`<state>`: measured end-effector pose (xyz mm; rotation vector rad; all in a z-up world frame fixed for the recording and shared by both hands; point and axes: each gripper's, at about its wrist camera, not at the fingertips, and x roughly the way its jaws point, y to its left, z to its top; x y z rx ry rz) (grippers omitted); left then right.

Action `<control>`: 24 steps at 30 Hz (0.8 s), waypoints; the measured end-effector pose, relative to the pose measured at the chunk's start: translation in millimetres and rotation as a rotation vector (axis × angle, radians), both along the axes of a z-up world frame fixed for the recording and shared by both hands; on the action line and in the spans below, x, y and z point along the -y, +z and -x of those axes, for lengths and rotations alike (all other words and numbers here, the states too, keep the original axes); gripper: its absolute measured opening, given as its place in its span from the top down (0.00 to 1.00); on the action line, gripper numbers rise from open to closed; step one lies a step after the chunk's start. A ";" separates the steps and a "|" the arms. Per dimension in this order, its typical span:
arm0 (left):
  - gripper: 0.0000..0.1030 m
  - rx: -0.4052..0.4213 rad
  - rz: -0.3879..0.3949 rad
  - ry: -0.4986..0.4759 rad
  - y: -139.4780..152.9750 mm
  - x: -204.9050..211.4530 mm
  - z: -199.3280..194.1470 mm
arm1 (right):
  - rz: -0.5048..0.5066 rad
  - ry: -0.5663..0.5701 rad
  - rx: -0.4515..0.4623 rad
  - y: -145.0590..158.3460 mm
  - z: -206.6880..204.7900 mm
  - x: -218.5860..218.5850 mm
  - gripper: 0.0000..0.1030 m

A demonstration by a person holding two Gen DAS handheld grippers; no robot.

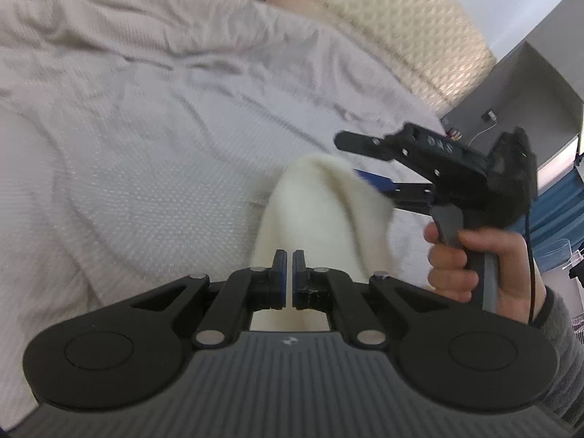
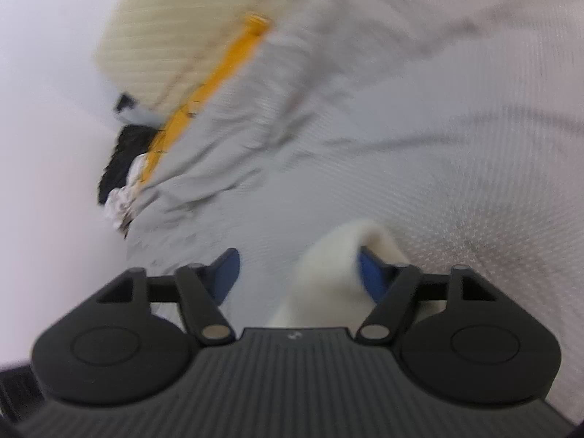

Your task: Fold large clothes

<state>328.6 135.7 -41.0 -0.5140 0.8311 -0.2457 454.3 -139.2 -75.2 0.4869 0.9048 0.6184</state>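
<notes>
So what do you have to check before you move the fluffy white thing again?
1. Left gripper shut on the white garment: ok.
2. Right gripper holding the garment: not ok, its fingers stand open.
3. Garment lies between the right fingers: ok.
4. Grey bedspread smooth underneath: not ok, wrinkled.
5. Garment's far edges lie flat: cannot tell, blurred and hidden.

Black tongs (image 1: 292, 273) with blue pads (image 1: 280, 270), silver screws, ribbed grey base; bare hand (image 1: 474, 262), grey sleeve (image 1: 562, 332).
</notes>
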 end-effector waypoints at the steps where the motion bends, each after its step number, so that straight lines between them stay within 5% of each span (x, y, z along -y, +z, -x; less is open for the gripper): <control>1: 0.99 0.015 0.003 0.001 8.4 2.3 11.0 | -0.002 0.002 0.019 9.1 11.0 3.2 0.29; 6: 0.72 0.085 -0.012 -0.033 35.4 35.3 71.8 | -0.073 -0.109 0.051 35.3 97.1 37.7 0.28; 13: 0.65 0.137 -0.110 -0.093 50.2 101.8 154.6 | -0.021 -0.195 0.114 45.6 216.8 80.5 0.28; 17: 0.54 0.133 -0.072 -0.152 49.5 132.4 186.3 | 0.024 -0.280 0.157 40.8 286.5 103.5 0.28; 24: 0.52 0.114 -0.163 -0.171 33.9 183.6 207.0 | 0.045 -0.390 0.160 22.3 338.2 133.3 0.28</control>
